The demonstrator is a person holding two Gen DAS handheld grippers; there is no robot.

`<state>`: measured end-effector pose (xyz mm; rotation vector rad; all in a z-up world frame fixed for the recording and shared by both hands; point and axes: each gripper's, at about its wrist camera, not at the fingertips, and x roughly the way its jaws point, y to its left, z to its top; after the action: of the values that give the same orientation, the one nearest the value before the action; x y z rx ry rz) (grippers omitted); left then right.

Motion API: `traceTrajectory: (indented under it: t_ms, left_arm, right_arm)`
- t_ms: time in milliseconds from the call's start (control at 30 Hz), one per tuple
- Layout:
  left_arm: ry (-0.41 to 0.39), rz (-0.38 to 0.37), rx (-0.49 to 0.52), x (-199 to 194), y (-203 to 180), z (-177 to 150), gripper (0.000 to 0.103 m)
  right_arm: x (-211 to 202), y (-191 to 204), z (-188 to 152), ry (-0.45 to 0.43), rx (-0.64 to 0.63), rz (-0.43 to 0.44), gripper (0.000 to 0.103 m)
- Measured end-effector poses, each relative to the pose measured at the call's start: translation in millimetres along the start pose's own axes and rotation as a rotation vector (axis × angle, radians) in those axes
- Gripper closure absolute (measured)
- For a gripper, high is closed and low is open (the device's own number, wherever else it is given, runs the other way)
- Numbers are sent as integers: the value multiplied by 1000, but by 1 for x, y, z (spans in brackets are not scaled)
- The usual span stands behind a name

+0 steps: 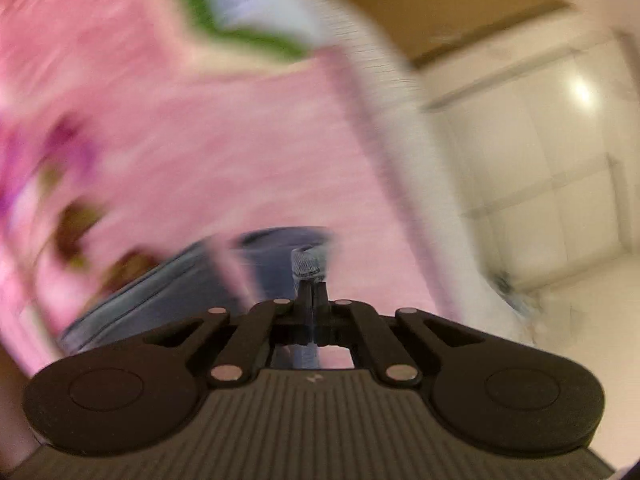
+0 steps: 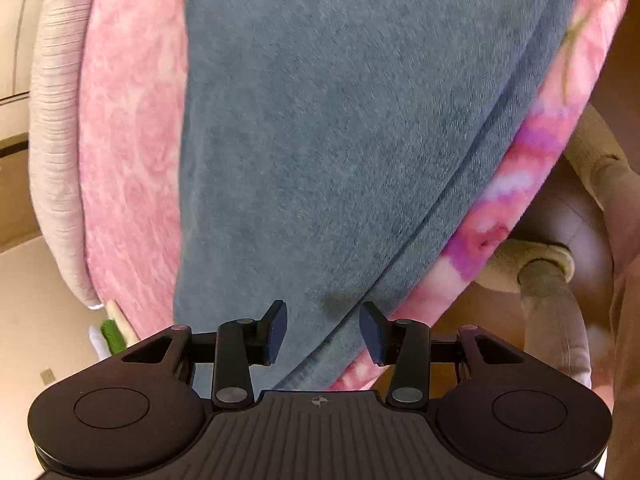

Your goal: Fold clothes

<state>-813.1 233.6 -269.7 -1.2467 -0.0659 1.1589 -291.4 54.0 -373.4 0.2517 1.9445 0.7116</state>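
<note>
Blue-grey fleece garment (image 2: 320, 140) is laid across a pink floral blanket (image 2: 128, 140), filling most of the right wrist view. A small bunched bit of its fabric (image 1: 306, 266) is pinched tight between the closed fingers of the left gripper (image 1: 311, 294), with the rest seen blurred lower left. The right gripper (image 2: 323, 330) is spread wide with nothing held, its tips hovering just over the garment's lower edge. A ribbed white mattress edge (image 2: 56, 120) is seen beside the blanket, and tiled floor (image 1: 540, 160) off to the side.
</note>
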Motion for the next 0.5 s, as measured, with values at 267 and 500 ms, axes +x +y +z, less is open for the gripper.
traceTrajectory:
  t_ms: [267,500]
  left_arm:
    - [149,358,-116,18,95,-35,103]
    - [104,306,-241,15,104,-32,103]
  right_arm:
    - [2,-3,0,-5,3,-22,58]
    - [-7,-13,1,-65,54,-1,58]
